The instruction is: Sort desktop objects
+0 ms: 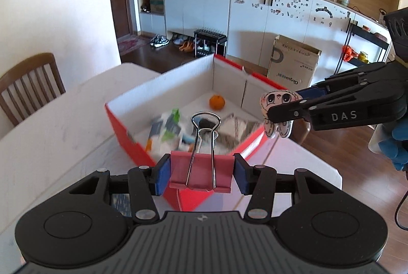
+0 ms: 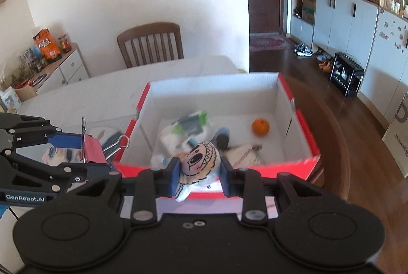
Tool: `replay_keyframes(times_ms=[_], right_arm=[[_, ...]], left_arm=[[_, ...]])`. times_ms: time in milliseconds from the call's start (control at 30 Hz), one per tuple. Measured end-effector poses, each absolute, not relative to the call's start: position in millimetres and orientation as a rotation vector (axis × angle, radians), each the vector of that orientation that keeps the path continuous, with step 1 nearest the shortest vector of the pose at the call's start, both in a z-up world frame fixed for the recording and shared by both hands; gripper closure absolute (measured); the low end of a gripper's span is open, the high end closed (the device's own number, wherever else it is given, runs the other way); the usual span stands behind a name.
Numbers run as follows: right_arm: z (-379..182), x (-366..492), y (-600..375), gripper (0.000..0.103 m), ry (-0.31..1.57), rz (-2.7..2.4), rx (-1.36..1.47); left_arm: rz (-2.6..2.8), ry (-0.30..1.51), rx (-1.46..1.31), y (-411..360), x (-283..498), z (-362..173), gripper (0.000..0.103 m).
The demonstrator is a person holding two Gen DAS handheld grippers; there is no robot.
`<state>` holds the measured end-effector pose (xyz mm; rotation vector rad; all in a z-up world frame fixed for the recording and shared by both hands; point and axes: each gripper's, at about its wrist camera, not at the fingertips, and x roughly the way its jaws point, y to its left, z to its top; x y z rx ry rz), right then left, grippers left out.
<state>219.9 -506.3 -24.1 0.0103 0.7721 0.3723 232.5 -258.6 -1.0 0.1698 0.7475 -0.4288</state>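
Carrying is the step judged to be in hand: both items are held above the near edge of the red box [image 1: 122, 131], which stands on the white tabletop [image 1: 51, 121] and already holds an orange [image 1: 217, 102] and some blurred packets. On the left, the left gripper [image 1: 201, 172] is clamped on a pink binder clip [image 1: 201, 172], its wire handles pointing forward over the box. On the right, the right gripper [image 2: 197, 175] is closed on a flat cartoon figure [image 2: 200, 161] with a drawn face, held just short of the box's near wall. For the next move, each gripper would need to be brought further over the open box before the jaws are parted, so that neither item falls on the tabletop. As for writing, "GenRobot.AI" is read on the left gripper's side in the right wrist view, and "DAS" on the right gripper's finger in the left wrist view. Print on the cardboard carton [image 1: 293, 64] by the cupboards cannot be made out.
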Motion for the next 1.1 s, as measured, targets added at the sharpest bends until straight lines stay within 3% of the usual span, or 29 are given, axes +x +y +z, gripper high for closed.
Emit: replay_keyframes(times_ms=[633,1100], right_arm=[[-38.7,321.8,-517.2,0.072,0.781,0.302,-0.051],[-92.8,380.4,-500.5,0.072,0.956,0.265,-0.079]], left_arm=[[-0.399,0.870,0.298,-305.8,339.8,-31.5,0.053],[-0.387,0.974,0.331,-317.0,380.9,-69.1,0.053]])
